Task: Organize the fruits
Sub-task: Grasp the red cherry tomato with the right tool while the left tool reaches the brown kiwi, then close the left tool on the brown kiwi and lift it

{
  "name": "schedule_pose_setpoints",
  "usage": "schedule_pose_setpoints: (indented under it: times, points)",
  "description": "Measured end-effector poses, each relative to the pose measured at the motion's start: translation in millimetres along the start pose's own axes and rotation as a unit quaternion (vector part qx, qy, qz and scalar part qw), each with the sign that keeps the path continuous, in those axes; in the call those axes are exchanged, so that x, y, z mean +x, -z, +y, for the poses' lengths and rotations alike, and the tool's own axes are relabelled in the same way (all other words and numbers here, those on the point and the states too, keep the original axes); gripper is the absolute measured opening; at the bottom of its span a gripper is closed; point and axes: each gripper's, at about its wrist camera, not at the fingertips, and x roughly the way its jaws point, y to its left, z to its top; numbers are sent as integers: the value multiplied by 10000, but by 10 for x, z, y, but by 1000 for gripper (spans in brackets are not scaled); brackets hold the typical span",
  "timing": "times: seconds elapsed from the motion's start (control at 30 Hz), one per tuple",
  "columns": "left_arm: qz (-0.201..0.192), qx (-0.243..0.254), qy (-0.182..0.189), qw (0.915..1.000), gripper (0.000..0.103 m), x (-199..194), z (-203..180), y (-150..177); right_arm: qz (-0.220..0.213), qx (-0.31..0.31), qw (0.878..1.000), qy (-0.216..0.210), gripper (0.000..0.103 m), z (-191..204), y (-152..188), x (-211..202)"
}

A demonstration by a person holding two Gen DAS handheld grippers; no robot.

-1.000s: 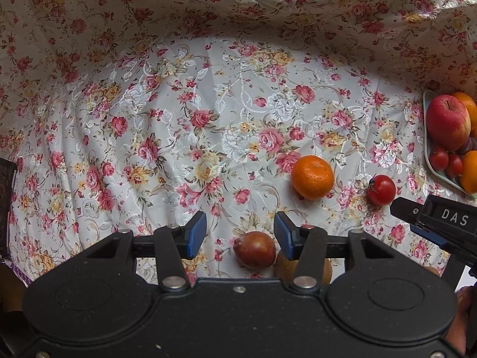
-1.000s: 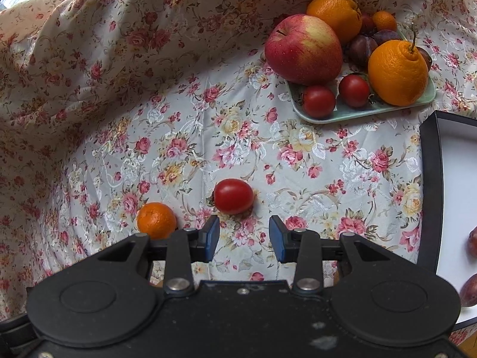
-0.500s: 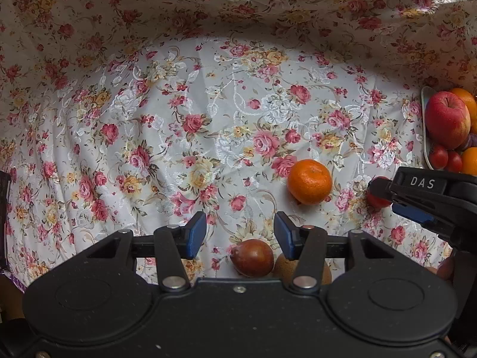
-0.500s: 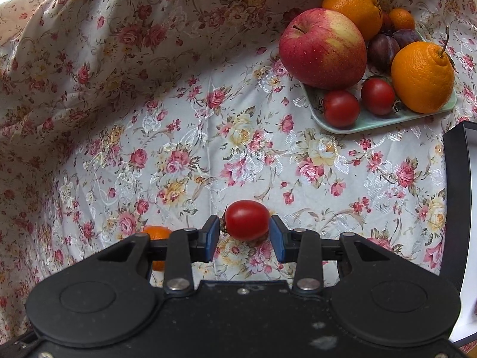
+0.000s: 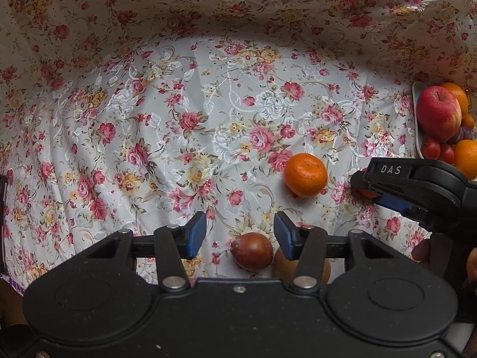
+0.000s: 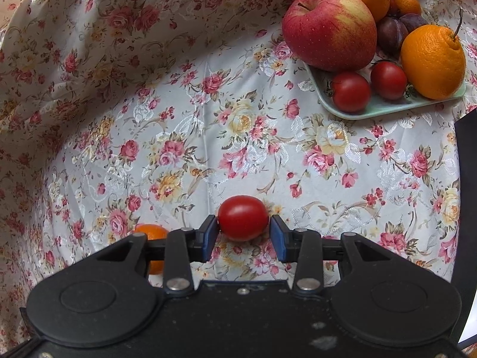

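Observation:
My right gripper (image 6: 243, 234) is shut on a red cherry tomato (image 6: 243, 217) just above the floral cloth; it also shows in the left wrist view (image 5: 369, 191), where the tomato is mostly hidden. A pale green plate (image 6: 387, 110) at the far right holds an apple (image 6: 329, 28), oranges, plums and two cherry tomatoes. My left gripper (image 5: 240, 234) is open and empty. A dark red fruit (image 5: 252, 250) and a brown fruit (image 5: 281, 264) lie between its fingers. A tangerine (image 5: 305, 175) lies beyond it to the right.
The floral cloth (image 5: 179, 119) covers the table and rises as a backdrop behind. A black tray edge (image 6: 465, 197) stands at the right of the right wrist view. The plate shows at the right edge of the left wrist view (image 5: 416, 125).
My right gripper moved forward over the cherry tomato and its jaws closed on it. The left gripper shifted slightly and stayed open.

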Motion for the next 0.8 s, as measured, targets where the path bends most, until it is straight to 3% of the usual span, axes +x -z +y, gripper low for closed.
schedule_pose_setpoints:
  times: [0.3,0.63,0.8]
  points:
    - [50,82,120,9999,58,-13,-53,51,-361,-181,9992,60,38,48,25,-182]
    - [241,256,334,9988,58,57,-327,194,-452,-20,9990,-35,38,-238,3,-480]
    - [310,383,264,9984,58,100,-469,234,-503,34,9987,-63,38,-363,-14,-591]
